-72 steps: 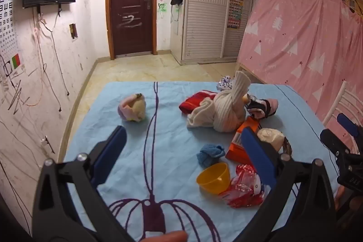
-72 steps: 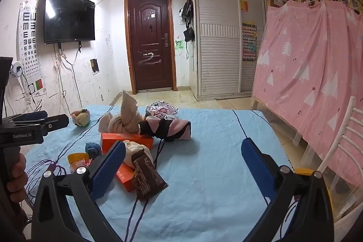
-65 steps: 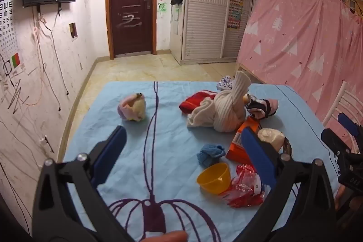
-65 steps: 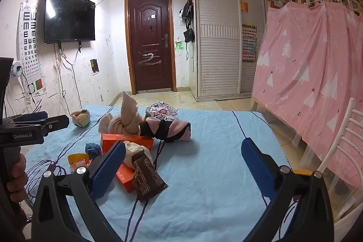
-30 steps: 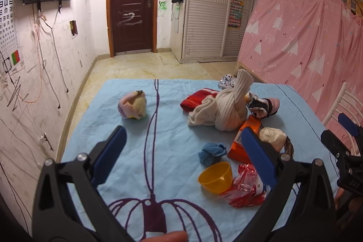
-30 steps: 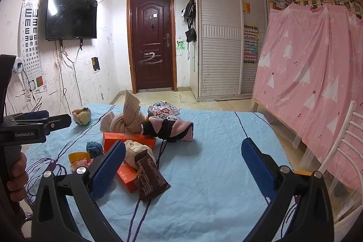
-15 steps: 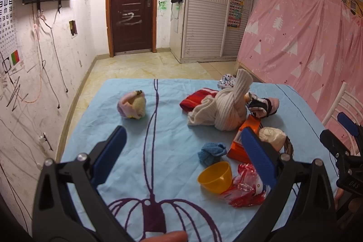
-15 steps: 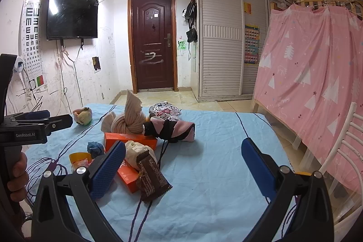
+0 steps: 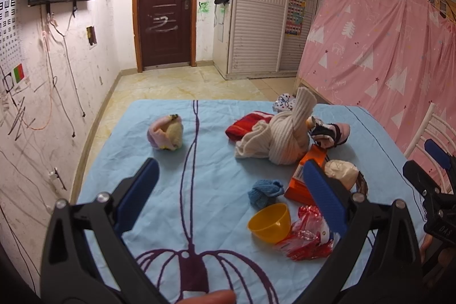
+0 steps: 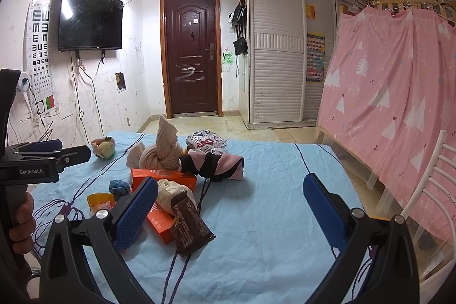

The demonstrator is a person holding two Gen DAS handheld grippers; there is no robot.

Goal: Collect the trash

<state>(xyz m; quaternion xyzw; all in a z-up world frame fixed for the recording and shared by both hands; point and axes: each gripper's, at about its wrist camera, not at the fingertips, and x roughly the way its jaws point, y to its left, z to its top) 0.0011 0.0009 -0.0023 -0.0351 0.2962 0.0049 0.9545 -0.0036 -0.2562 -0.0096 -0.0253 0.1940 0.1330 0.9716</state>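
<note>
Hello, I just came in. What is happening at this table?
A person holds a hand-held gripper in each hand over a table with a blue cloth, to collect trash. The left hand-held gripper and the right hand-held gripper are both open and hold nothing. The brown wrapper, the red wrapper and the orange boxes lie untouched among socks and a yellow cup.

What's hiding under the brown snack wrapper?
The brown snack wrapper lies partly on an orange box, beside a cream cloth ball. The blue sheet lies below. Whatever is directly beneath stays covered.
</note>
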